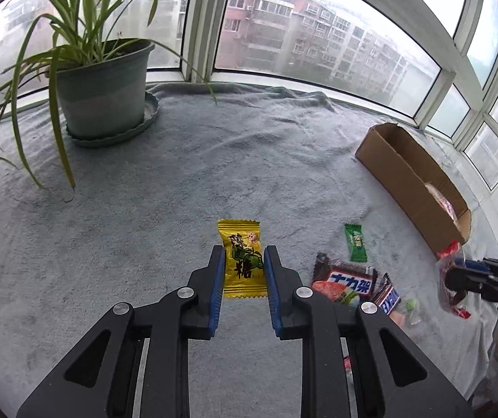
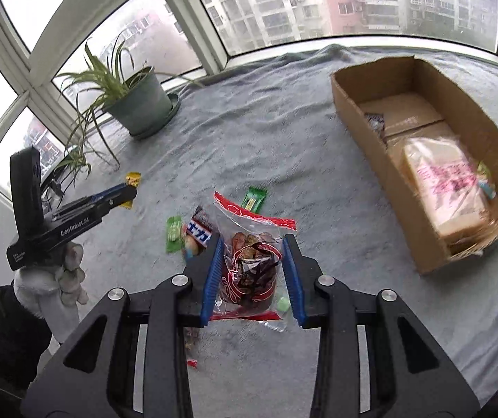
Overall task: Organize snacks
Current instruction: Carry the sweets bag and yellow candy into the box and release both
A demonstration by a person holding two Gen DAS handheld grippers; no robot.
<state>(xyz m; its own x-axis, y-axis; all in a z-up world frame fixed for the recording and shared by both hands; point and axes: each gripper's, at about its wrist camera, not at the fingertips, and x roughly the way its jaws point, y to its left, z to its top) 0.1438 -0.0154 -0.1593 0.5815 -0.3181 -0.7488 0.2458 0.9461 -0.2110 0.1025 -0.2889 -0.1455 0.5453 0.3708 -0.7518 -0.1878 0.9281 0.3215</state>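
My left gripper (image 1: 243,254) has its jaws on either side of a yellow candy packet (image 1: 240,259) on the grey cloth; the pads touch its edges. In the right wrist view the left gripper (image 2: 128,191) sits at that yellow packet (image 2: 133,178). My right gripper (image 2: 253,242) is shut on a clear red-trimmed snack bag (image 2: 250,261), lifted above the cloth. It also shows in the left wrist view (image 1: 452,278). A pile holds a Snickers bar (image 1: 348,280), a green packet (image 1: 355,242) and small sweets (image 2: 174,233).
An open cardboard box (image 2: 360,111) at the right holds a wrapped pink-printed packet (image 2: 447,188). A potted spider plant (image 1: 104,87) stands at the back left on the grey cloth (image 1: 214,160). Windows run along the far edge.
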